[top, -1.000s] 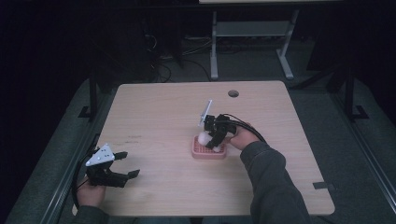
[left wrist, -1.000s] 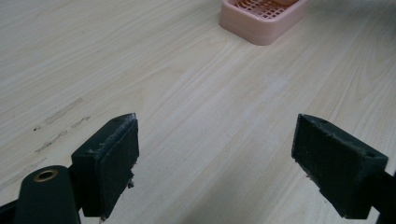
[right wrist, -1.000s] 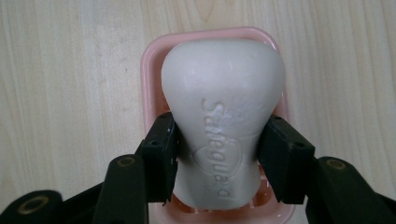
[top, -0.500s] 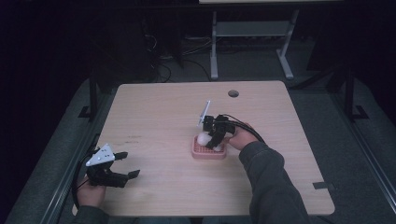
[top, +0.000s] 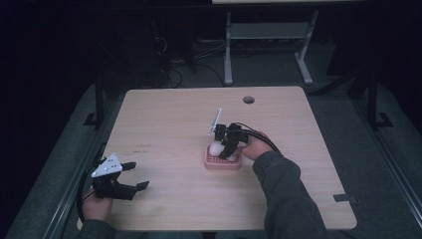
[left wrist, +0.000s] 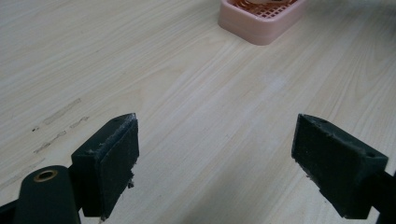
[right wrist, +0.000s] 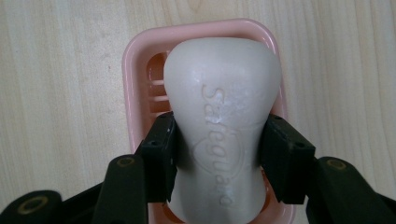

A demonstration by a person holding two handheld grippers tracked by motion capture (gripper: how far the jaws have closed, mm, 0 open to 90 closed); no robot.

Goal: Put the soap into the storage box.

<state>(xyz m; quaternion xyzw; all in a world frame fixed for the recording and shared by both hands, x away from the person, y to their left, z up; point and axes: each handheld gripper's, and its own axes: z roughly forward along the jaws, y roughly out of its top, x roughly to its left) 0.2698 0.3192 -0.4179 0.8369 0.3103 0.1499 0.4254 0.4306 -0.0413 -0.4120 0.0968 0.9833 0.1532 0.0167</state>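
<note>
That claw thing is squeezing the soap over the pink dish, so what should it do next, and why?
Probably open the jaws and let go. The right gripper clamps the white soap bar at its waist, directly over the pink soap dish, seemingly in it.

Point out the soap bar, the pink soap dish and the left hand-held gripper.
soap bar [right wrist: 219, 116]: right gripper view, middle of its embossed top face.
pink soap dish [right wrist: 135, 56]: right gripper view, upper left rim.
left hand-held gripper [left wrist: 215, 158]: left gripper view, midway between its fingertips.
</note>
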